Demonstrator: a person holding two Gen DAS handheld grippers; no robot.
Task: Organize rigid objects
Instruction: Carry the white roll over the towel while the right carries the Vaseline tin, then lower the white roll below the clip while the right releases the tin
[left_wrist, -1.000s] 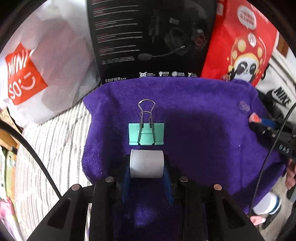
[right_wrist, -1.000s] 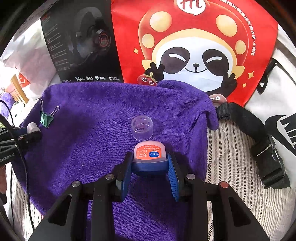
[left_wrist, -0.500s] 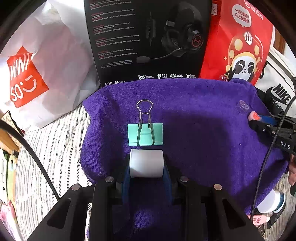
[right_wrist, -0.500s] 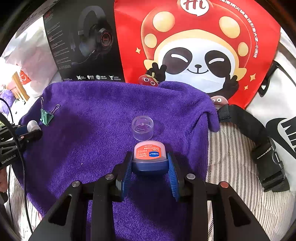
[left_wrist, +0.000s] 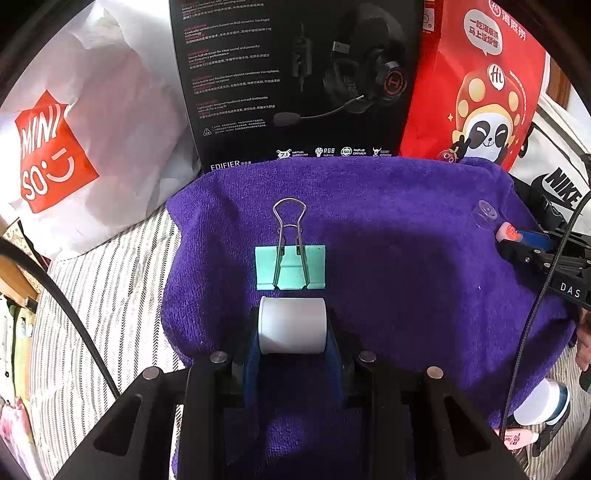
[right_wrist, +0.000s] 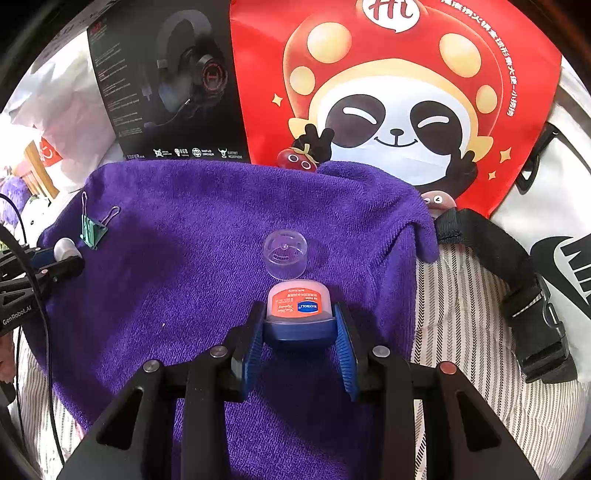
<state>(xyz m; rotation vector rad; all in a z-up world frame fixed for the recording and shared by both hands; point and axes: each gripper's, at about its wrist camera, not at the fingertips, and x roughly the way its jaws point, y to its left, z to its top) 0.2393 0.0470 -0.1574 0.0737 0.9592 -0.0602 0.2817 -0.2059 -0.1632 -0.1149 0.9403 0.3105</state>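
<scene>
My left gripper (left_wrist: 291, 326) is shut on a small white cylinder (left_wrist: 291, 325), held just above a purple towel (left_wrist: 388, 266). Right in front of it a green binder clip (left_wrist: 290, 266) lies flat with its wire handles pointing away. My right gripper (right_wrist: 300, 325) is shut on a small lip balm jar (right_wrist: 299, 308) with a pink body and blue base. A clear plastic cap (right_wrist: 285, 253) sits on the towel (right_wrist: 184, 266) just beyond the jar. In the right wrist view the left gripper (right_wrist: 61, 254) and the binder clip (right_wrist: 92, 229) show at the far left.
A black headset box (left_wrist: 295, 81), a red panda bag (right_wrist: 399, 96) and a white shopping bag (left_wrist: 74, 122) stand behind the towel. A black strap with a buckle (right_wrist: 517, 295) lies to the right on striped bedding (right_wrist: 461, 314). A white bag (right_wrist: 561, 229) lies far right.
Both views have shifted slightly, showing more of the box and bags behind. Both grips and the objects on the towel are unchanged.
</scene>
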